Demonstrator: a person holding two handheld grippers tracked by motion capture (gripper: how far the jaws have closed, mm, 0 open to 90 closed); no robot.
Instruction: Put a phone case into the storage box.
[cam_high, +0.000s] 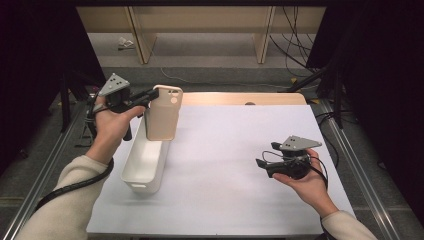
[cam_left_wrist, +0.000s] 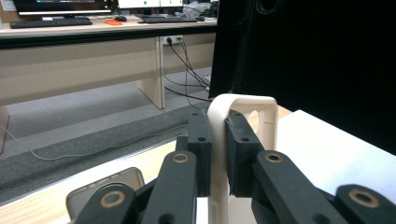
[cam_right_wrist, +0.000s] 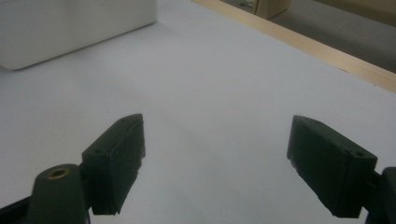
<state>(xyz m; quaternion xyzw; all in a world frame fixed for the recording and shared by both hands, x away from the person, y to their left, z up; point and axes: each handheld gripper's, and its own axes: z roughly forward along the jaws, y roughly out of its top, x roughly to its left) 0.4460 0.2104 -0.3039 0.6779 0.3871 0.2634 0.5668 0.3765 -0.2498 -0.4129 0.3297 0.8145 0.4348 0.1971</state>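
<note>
A cream phone case (cam_high: 164, 114) with a camera cut-out hangs upright above the far end of a white bin (cam_high: 145, 165). My left gripper (cam_high: 152, 95) is shut on the case's top edge. In the left gripper view the case's rim (cam_left_wrist: 219, 112) is pinched between the two black pads (cam_left_wrist: 201, 140). My right gripper (cam_high: 261, 164) is held in a hand over the right part of the white table top, pointing left. Its jaws stand wide open with nothing between them, and the right gripper (cam_right_wrist: 215, 158) has bare table below it.
The long, narrow bin (cam_right_wrist: 70, 28) lies on the table's left side. A wooden strip (cam_high: 240, 98) runs along the far edge of the table. A grey object with rounded corners (cam_left_wrist: 105, 184) sits low beside the left jaws; I cannot tell what it is. Desks and cables lie beyond.
</note>
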